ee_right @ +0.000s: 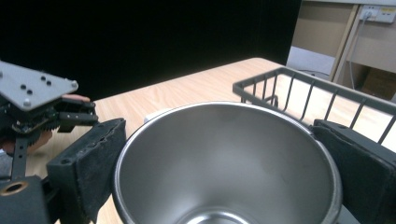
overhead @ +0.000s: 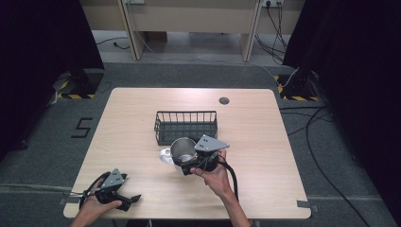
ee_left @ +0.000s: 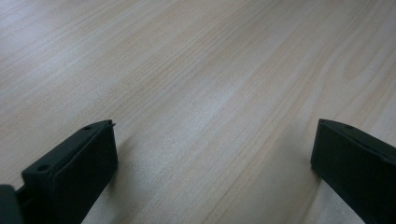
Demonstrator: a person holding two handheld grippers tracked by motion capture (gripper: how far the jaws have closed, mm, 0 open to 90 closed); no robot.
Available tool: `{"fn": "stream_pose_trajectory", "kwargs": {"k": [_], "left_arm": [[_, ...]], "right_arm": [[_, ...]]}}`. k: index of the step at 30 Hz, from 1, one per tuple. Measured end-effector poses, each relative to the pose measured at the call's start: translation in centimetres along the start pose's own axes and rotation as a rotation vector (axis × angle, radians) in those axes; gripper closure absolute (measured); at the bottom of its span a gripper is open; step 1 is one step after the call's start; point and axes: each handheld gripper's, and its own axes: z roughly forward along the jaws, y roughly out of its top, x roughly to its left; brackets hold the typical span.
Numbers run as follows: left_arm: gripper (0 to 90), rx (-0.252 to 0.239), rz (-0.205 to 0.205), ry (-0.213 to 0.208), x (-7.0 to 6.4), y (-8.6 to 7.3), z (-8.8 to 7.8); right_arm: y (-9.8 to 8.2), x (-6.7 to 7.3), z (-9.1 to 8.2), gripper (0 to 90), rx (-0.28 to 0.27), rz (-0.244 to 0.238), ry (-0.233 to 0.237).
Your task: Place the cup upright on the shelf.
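A shiny steel cup stands upright just in front of a dark wire basket near the table's middle. My right gripper is shut on the cup, and the right gripper view shows a black jaw pressed against each side of the cup's rim. A small white object lies against the cup's left side, partly hidden by it. My left gripper is held at the table's front left corner. Its jaws stand wide open in the left gripper view, with bare wood between them.
The wire basket looks empty and sits right behind the cup. A small round grommet is set in the table's far edge. Cables run over the floor at the right. The left hand's gripper shows off to the left in the right gripper view.
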Motion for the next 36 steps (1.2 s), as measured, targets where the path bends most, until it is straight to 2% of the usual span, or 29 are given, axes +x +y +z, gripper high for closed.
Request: {"fn": "stream_pose_trajectory", "kwargs": {"k": [18, 28, 36], "left_arm": [[0.0, -0.003, -0.002, -0.002, 0.0, 0.0, 0.0], [0.0, -0.002, 0.0, -0.002, 0.0, 0.0, 0.0], [0.0, -0.001, 0.0, -0.002, 0.1, 0.0, 0.0]], "right_arm": [[4.7, -1.4, 0.2, 6.3, -0.022, -0.019, -0.026], [7.9, -3.3, 0.0, 6.3, -0.031, -0.023, -0.045], [9.1, -4.7, 0.0, 6.3, -0.036, -0.017, -0.07]]}}
